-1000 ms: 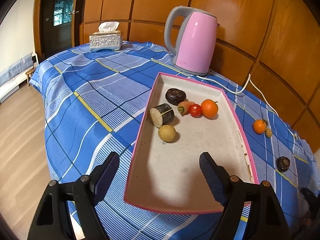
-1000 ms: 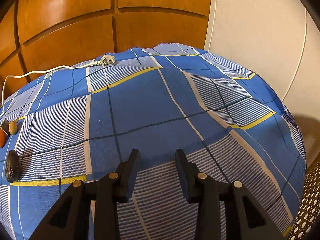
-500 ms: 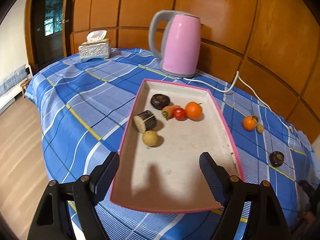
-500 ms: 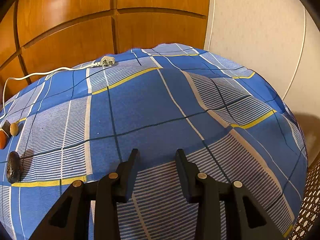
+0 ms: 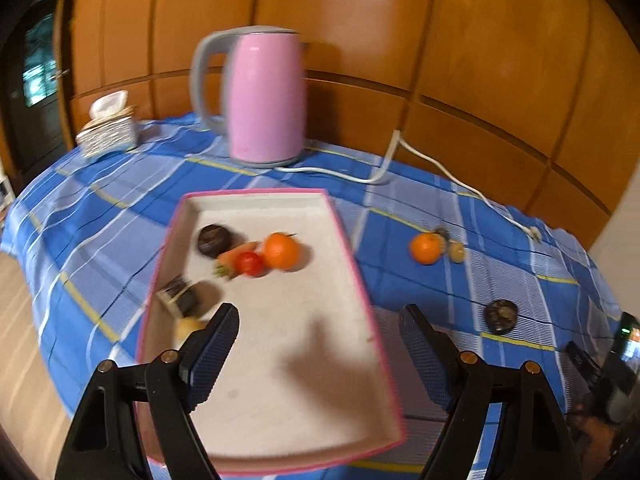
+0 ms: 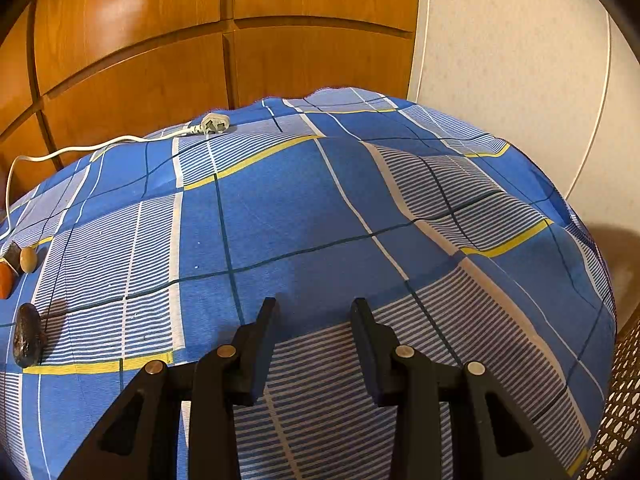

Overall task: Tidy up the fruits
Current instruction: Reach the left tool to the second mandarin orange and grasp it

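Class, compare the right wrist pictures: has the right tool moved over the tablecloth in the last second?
No. The right tool hovers open over the same striped patch of tablecloth, and the white plug sits at the same spot in view.

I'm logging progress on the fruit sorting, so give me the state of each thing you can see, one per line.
Left tool: open, empty, over the tray.
Right tool: open, empty, over the tablecloth.
Tray: holds several pieces.
Orange in tray: placed.
Loose orange: on the cloth, outside the tray.
Dark round fruit: on the cloth, outside the tray.
Kettle: upright, lid shut.
Plug: unplugged, lying on the cloth.
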Motion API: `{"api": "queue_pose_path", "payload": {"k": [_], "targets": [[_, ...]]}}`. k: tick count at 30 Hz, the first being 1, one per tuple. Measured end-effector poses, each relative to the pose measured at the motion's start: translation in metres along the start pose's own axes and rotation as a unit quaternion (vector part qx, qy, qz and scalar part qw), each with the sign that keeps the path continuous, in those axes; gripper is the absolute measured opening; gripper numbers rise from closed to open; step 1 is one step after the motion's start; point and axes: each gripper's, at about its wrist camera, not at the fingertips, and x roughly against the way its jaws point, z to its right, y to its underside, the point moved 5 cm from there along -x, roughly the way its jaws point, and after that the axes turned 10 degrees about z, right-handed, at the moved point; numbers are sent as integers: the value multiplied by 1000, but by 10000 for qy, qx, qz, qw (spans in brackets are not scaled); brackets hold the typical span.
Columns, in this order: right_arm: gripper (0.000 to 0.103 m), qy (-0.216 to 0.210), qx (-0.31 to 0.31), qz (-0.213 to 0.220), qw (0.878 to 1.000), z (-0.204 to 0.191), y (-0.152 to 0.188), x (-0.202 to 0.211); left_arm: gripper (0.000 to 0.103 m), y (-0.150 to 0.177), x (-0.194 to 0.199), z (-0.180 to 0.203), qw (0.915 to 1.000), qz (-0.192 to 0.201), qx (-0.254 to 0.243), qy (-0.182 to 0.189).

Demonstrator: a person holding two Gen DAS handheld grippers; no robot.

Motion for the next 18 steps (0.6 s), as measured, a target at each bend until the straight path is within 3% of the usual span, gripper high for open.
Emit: {"api": "queue_pose_path", "payload": {"k": [6,13,18], "targets": [[38,-6,-9,8,10000,0,0,-1,82,-4,-20,35,9986,-258,-187,431],[38,-2,-4,11,10000,0,0,-1,63,-8,-50,72,9939,-556,-438,850],[38,3,2,16,10000,0,-1,-1,56,-9,-79,88,9906,-812,-521,966]]}}
